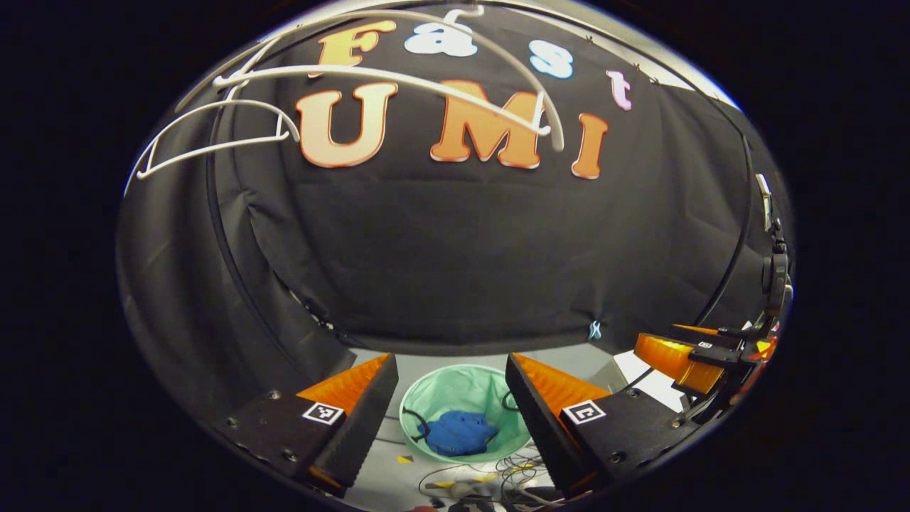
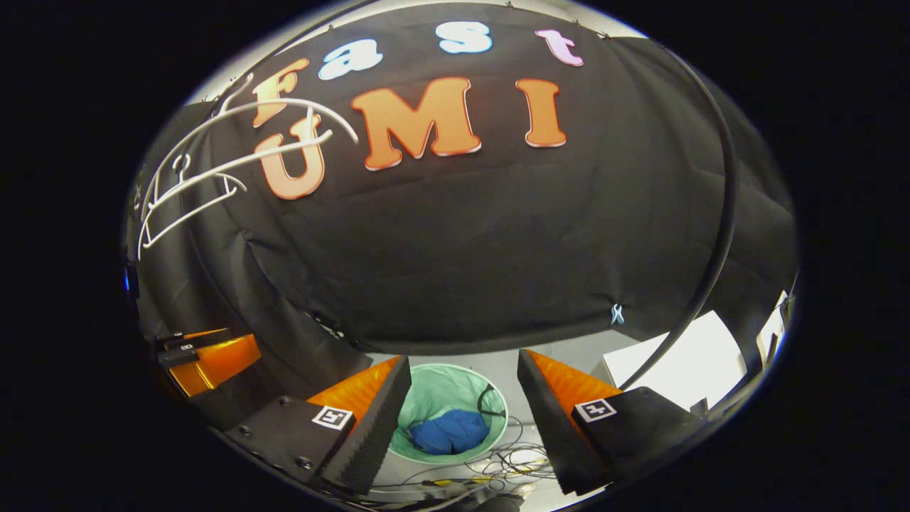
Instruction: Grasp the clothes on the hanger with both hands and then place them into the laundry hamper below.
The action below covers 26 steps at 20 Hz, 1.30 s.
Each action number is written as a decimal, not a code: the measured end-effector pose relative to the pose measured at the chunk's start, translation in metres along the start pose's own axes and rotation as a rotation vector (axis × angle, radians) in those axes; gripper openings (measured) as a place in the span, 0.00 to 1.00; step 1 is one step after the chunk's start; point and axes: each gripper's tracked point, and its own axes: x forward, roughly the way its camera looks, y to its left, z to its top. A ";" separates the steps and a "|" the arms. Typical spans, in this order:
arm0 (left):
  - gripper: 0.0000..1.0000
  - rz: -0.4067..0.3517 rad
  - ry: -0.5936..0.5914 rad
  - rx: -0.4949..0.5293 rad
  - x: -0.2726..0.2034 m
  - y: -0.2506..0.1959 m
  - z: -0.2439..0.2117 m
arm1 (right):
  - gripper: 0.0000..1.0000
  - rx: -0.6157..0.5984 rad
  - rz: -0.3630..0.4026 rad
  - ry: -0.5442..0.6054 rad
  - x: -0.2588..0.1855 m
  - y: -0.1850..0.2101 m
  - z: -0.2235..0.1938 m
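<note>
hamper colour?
Pale mint green hamper, with blue clothes inside; it shows best in the left gripper view.

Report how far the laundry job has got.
Done, by the look of it: the blue garment lies bunched inside the green hamper, and the white hangers overhead hang bare. In hand: nothing; the left tool and the right tool are both open above the hamper. No clothes left on the hangers.

Hamper (image 1: 466, 387): thin matt mesh fabric. Clothes (image 1: 458, 432): soft crumpled cloth. Hanger (image 1: 398, 78): smooth plastic.
</note>
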 end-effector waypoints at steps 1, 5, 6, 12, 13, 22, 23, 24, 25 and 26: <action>0.97 -0.002 -0.030 -0.002 -0.005 0.000 0.013 | 0.98 0.002 0.007 -0.026 -0.005 0.001 0.010; 0.96 -0.011 -0.158 -0.016 -0.031 -0.003 0.061 | 0.98 -0.046 0.028 -0.141 -0.030 0.005 0.044; 0.96 -0.010 -0.194 -0.023 -0.037 -0.004 0.072 | 0.98 -0.059 0.036 -0.172 -0.035 0.006 0.054; 0.94 0.011 -0.386 -0.011 -0.067 -0.003 0.124 | 0.98 -0.117 0.037 -0.327 -0.067 0.009 0.104; 0.93 0.014 -0.408 -0.007 -0.067 -0.004 0.127 | 0.98 -0.117 0.038 -0.350 -0.072 0.009 0.111; 0.93 0.033 -0.499 -0.023 -0.089 0.002 0.157 | 0.88 -0.092 0.049 -0.453 -0.094 0.005 0.136; 0.93 0.035 -0.506 -0.024 -0.090 0.002 0.157 | 0.88 -0.092 0.048 -0.455 -0.095 0.004 0.135; 0.93 0.035 -0.511 -0.026 -0.090 0.002 0.157 | 0.88 -0.093 0.046 -0.455 -0.094 0.004 0.135; 0.93 0.036 -0.510 -0.027 -0.090 0.002 0.157 | 0.88 -0.093 0.046 -0.455 -0.094 0.003 0.135; 0.92 0.036 -0.507 -0.029 -0.090 0.003 0.156 | 0.88 -0.093 0.048 -0.455 -0.093 0.005 0.134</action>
